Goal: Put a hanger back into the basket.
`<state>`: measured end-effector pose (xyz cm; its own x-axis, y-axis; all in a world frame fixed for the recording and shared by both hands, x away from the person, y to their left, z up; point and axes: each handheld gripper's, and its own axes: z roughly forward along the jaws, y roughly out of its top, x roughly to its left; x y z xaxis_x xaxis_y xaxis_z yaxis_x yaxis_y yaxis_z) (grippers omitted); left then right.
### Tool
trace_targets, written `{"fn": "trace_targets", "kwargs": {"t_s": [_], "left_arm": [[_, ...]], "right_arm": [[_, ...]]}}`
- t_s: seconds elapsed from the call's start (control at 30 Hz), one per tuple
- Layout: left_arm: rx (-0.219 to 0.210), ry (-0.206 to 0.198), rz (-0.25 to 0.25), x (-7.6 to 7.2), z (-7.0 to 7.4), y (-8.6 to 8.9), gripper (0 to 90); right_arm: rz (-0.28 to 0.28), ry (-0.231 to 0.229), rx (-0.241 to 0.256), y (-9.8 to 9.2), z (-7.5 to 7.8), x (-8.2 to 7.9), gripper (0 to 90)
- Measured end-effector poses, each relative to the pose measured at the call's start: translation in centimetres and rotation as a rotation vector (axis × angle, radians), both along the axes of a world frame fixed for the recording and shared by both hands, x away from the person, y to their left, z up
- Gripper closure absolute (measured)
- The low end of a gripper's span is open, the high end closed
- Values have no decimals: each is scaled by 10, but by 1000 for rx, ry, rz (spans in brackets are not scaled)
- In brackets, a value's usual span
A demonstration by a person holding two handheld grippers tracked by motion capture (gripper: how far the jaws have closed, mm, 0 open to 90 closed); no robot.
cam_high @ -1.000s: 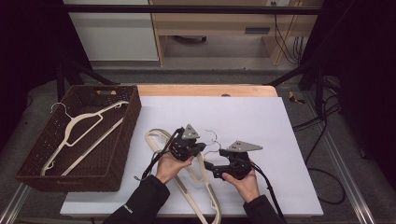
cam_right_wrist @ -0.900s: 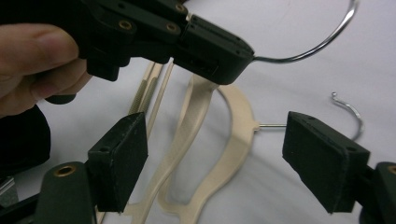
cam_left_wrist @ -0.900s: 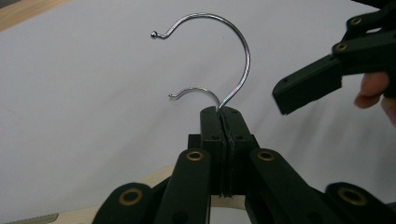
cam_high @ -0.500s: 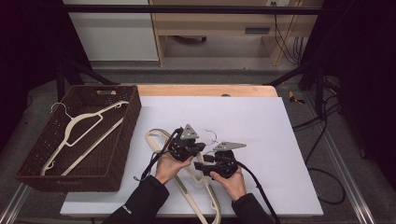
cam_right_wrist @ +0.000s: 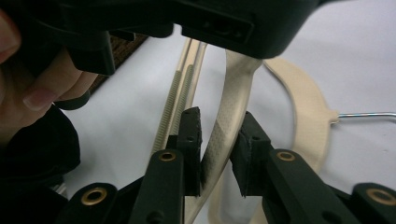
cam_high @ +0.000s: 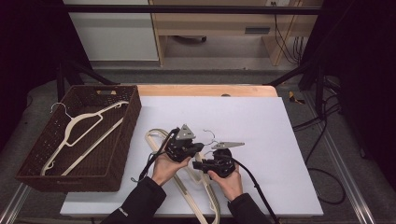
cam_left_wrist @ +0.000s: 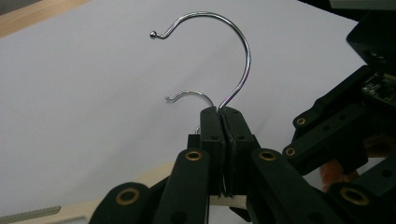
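Two claws are held close together over the white table, one in each hand. Three cream hangers can be counted with some confidence: one lies in the brown basket, well to the left of the left claw, and two lie crossed on the table beneath the claws; whether more are in that pile cannot be told.

In the left claw view, the left claw is closed on the stem of a steel hook, which rises upright from between the jaws and curls over to the left, ending in a small ball. A second hook is seen just behind it, lower and flatter against the table. The cream neck of the held hanger is visible just below the jaws.

In the right claw view, the right claw stands open around a textured cream hanger arm, which passes between the jaws and touches the left jaw; a gap is left at the right jaw. Beside it to the left, a ridged bar runs away from the claw. To the right, another hanger's shoulder lies on the table. The upper part of that view is blocked by the left claw's body and the left hand.

In the high view, the basket hanger is seen well apart from both claws.
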<state>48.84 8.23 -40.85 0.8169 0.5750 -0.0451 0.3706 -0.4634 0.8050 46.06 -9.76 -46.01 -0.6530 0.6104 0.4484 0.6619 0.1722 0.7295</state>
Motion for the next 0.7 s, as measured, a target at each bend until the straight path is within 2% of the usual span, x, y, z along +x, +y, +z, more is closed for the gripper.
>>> {"fn": "trace_targets", "kwargs": {"t_s": [0.13,0.2,0.4,0.53,0.63,0.7], "left_arm": [[-30,-6,2,-4,9,11,722],[-50,-14,4,-7,16,21,640],[-119,-70,37,-20,39,60,403],[-155,-113,59,-31,54,84,307],[-151,-150,96,-39,62,102,257],[-153,-153,100,-41,63,105,242]], "right_arm": [[0,30,40,1,2,-1,781],[5,31,58,1,3,-2,792],[6,48,102,5,8,-6,816],[12,78,123,10,10,-9,834],[21,108,145,14,9,-10,848],[20,113,147,16,10,-10,853]]}}
